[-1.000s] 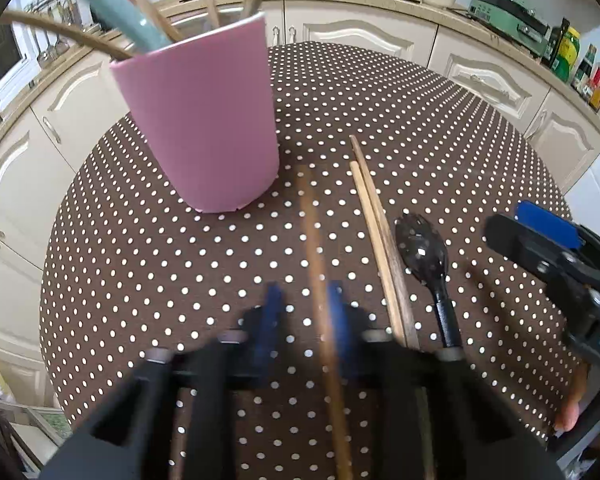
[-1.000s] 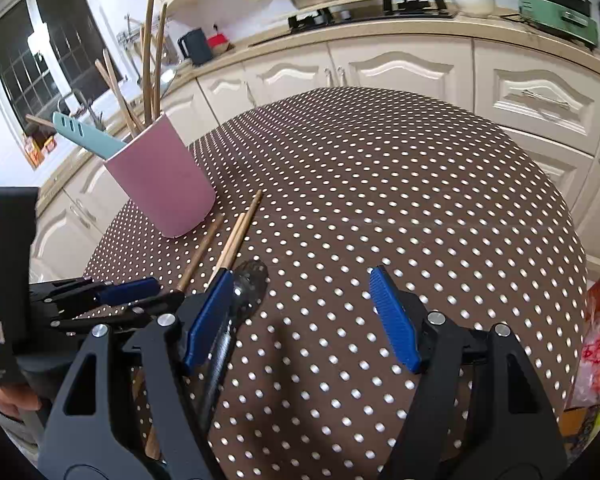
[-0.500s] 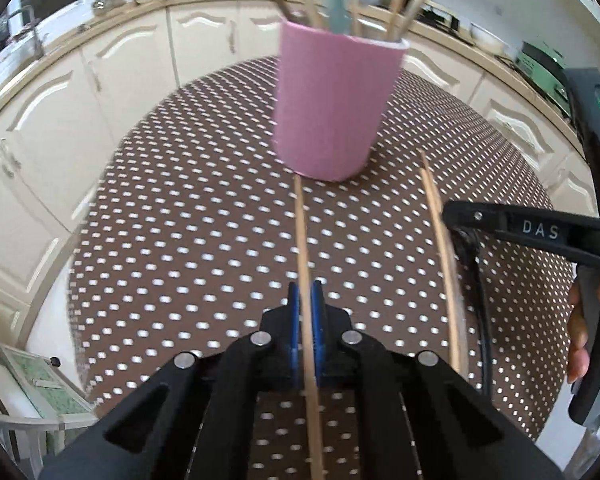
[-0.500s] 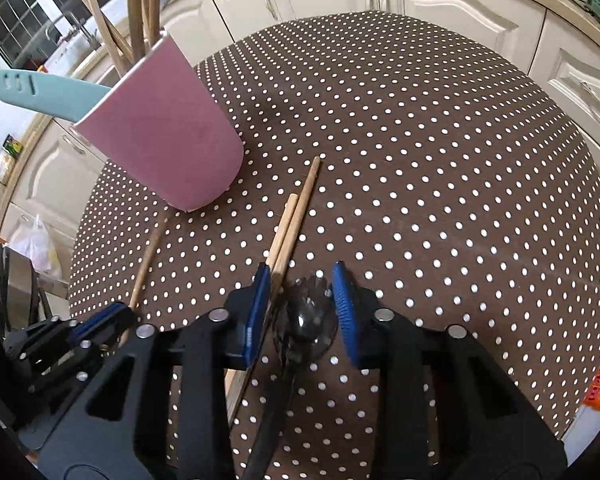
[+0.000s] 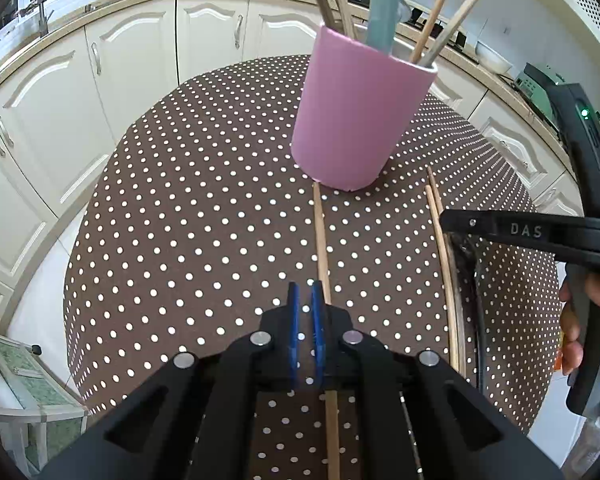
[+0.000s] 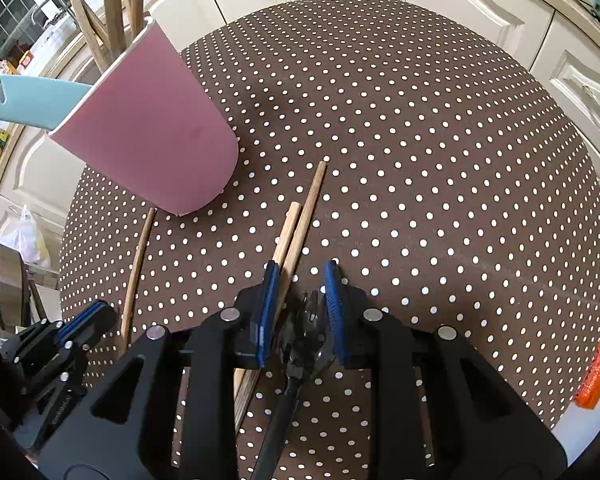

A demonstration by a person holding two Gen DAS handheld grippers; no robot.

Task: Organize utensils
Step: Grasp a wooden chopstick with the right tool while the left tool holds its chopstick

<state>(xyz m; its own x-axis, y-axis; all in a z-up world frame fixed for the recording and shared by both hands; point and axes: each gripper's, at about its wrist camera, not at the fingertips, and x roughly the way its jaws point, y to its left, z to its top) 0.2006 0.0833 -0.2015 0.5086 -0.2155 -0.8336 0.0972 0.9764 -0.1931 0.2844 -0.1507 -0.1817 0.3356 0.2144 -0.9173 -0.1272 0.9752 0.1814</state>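
**Utensil sorting: stock on the bench, both claws low**

- Bench (image 5: 172, 216): round, brown cloth with white dots; cream kitchen cabinets (image 5: 132, 60) behind.
- Pink holder cup (image 5: 360, 120): upright at the far side, already holding wooden sticks and a teal spatula (image 6: 24, 100). Likely destination for the loose items.
- Left claw (image 5: 305, 320): blades nearly together, only a thin gap; the single chopstick (image 5: 321, 236) lies just beside its right blade, apparently outside the gap, so no grip is evident. Judgement: reopen, straddle the stick, then close and lift; its far tip lies at the cup's base.
- Right claw (image 6: 300, 296): half open, straddling the black spoon (image 6: 304, 320), its bowl between the blades; whether the pads touch it cannot be told.
- Chopstick pair (image 6: 300, 216): lies touching the spoon's left side, passing under the right claw's left blade. Obstacle: closing may catch a stick with the spoon.
- Orange packet (image 6: 594, 364): beyond the bench edge, well apart.
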